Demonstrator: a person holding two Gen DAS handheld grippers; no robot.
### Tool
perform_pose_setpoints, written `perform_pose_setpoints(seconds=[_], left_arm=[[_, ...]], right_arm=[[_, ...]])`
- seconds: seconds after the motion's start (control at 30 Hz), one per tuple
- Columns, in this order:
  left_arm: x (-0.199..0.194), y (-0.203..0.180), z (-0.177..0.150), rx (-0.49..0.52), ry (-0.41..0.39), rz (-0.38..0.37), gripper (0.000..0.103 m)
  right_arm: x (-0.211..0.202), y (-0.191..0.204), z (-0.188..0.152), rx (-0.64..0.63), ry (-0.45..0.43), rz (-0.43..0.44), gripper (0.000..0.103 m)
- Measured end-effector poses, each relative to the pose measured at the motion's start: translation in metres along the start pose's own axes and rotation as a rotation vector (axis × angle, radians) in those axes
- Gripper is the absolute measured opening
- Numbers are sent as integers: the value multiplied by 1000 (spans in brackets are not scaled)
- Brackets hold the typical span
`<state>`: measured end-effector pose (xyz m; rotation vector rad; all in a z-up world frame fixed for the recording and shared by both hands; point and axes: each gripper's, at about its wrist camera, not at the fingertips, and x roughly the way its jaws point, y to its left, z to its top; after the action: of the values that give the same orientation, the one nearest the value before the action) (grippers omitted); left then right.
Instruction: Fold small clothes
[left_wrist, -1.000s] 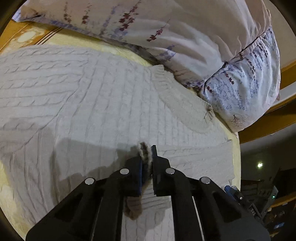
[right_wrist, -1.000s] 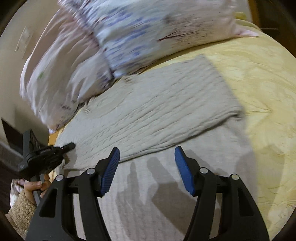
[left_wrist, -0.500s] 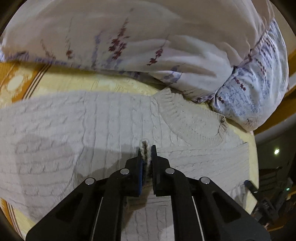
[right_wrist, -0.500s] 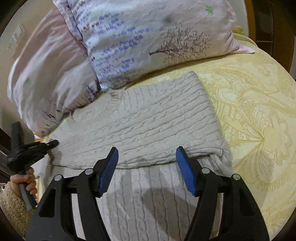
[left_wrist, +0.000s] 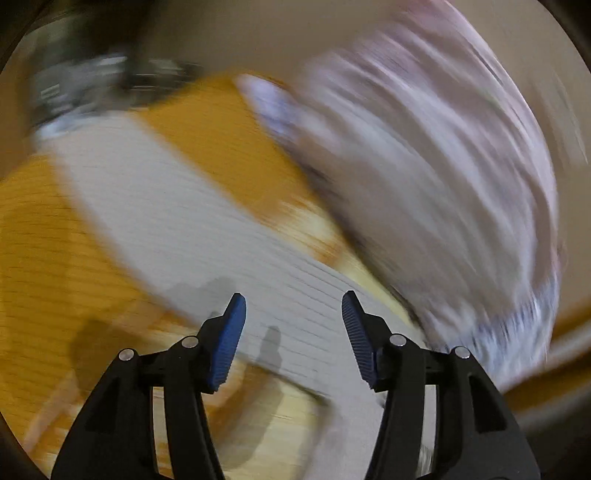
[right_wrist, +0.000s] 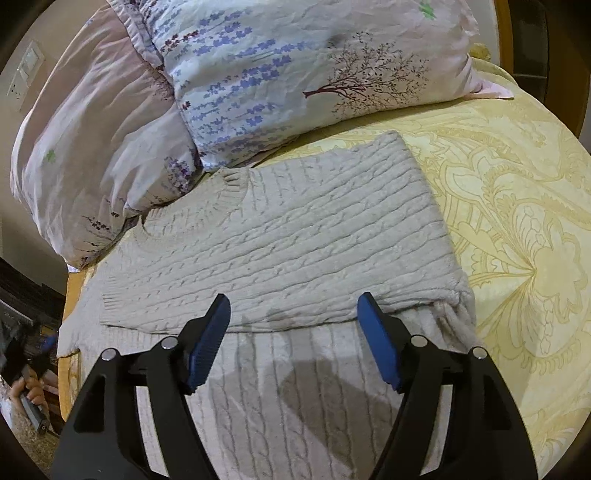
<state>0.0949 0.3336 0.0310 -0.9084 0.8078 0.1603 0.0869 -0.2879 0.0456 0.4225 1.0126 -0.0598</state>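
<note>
A cream cable-knit sweater (right_wrist: 295, 240) lies on the bed, partly folded, a folded layer lying across its upper part with the collar near the pillows. My right gripper (right_wrist: 293, 328) is open and empty just above the fold's near edge. My left gripper (left_wrist: 291, 321) is open and empty; its view is heavily blurred, with the sweater (left_wrist: 192, 229) as a pale band below the fingers. The left gripper also shows at the far left of the right wrist view (right_wrist: 22, 354), beside the bed.
Two floral pillows (right_wrist: 277, 70) lie against the sweater's far side; they also show, blurred, in the left wrist view (left_wrist: 424, 166). A yellow patterned bedspread (right_wrist: 517, 229) covers the bed to the right. The bed's left edge (right_wrist: 68, 332) is close to the sweater.
My left gripper let go of the knit edge, opened, and swung fast away to the left. My right gripper stayed open and moved slightly closer to the fold.
</note>
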Motion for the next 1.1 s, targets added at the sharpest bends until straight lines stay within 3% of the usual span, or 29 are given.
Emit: perform_pose_setpoints(seconds=[0.13,0.27,0.57,0.67,0.73,0.83,1.0,1.1], left_arm=[[-20,66,22,-202,-85,87,44],[-16,101,25,-366,-99,60,42],[2,115,44,-479,-132,-42,32],[4,116,44,-478,-129,-37,23],[6,116,44,-477,-126,-31,9],[3,110,43,-470,-145,-45,7],[-10,66,47,-350,-163,-163,7],[-15,16,42,-242,-146,-287,7]], right_arm=[[-1,12,-4,-22,14,1,71],[-3,26,-9,-45,20,5,71],[-16,37,-18,-80,5,-12,72],[-20,33,-22,-72,2,-19,72],[-21,29,-24,-62,2,-22,72],[-22,24,-26,-50,0,-24,72],[-24,20,-26,-42,-4,-13,73],[-24,20,-26,-43,-6,-1,73]])
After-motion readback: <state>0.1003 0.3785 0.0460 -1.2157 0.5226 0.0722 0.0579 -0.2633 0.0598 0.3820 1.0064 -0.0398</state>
